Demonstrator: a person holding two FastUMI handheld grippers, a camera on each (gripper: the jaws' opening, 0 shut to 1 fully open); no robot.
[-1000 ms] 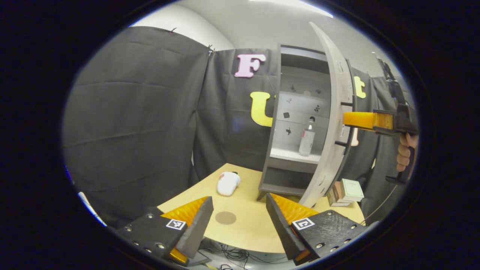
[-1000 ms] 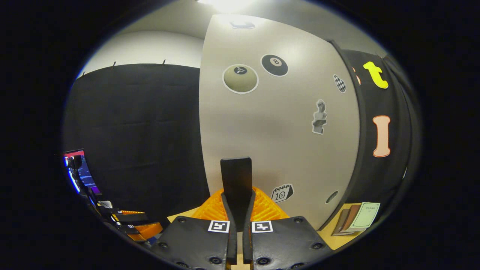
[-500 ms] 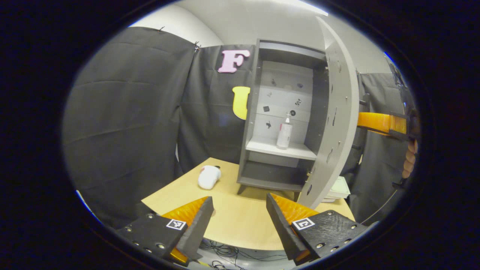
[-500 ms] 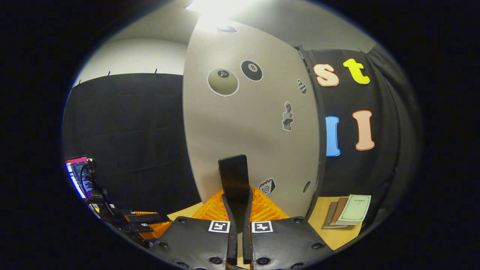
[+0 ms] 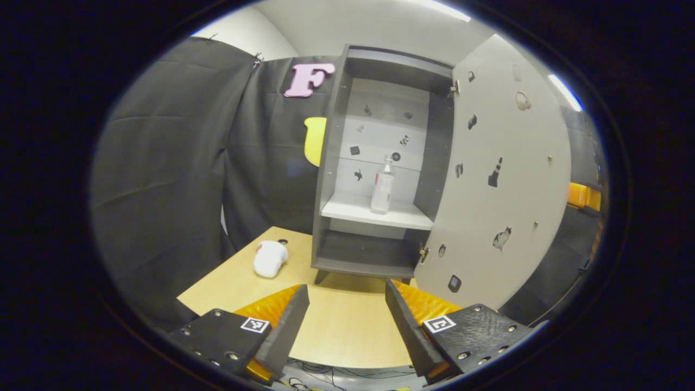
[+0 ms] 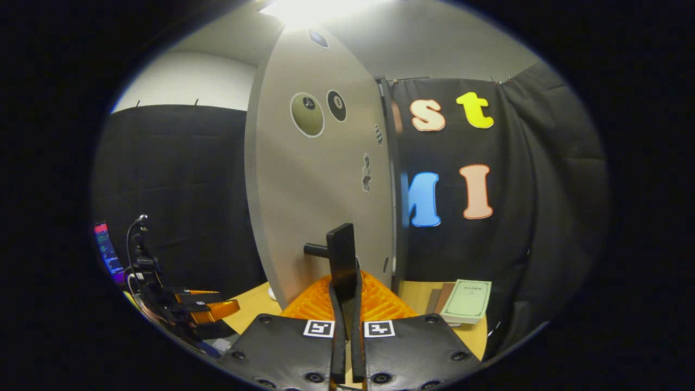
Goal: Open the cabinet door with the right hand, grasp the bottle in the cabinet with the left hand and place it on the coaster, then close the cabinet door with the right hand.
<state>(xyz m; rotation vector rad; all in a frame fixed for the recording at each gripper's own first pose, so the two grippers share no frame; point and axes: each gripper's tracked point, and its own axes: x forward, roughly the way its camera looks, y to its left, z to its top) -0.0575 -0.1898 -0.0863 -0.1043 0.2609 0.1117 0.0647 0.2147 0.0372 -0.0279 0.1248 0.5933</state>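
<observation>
The grey cabinet [image 5: 331,163] stands on the wooden table [image 5: 336,326] with its door [image 5: 505,174] swung wide to the right. A clear bottle [image 5: 381,187] with a pump top stands upright on the white shelf [image 5: 353,209] inside. My left gripper [image 5: 345,317] is open over the table's near edge, well short of the cabinet, with nothing between its fingers. In the right gripper view, my right gripper [image 6: 346,279] is shut on the door's black handle [image 6: 341,250], on the outer face of the door [image 6: 320,184]. The left gripper [image 6: 198,312] shows low at the left there.
A white rounded object [image 5: 270,258] lies on the table left of the cabinet. Books [image 6: 467,300] lie on the table beyond the door's hinge side. A stand with cables and a lit screen [image 6: 108,252] is at the far left. Black cloth walls the booth.
The door has swung further open with my right gripper on its handle. The left gripper's view has shifted, so the cabinet's inside and the bottle now face it squarely.
</observation>
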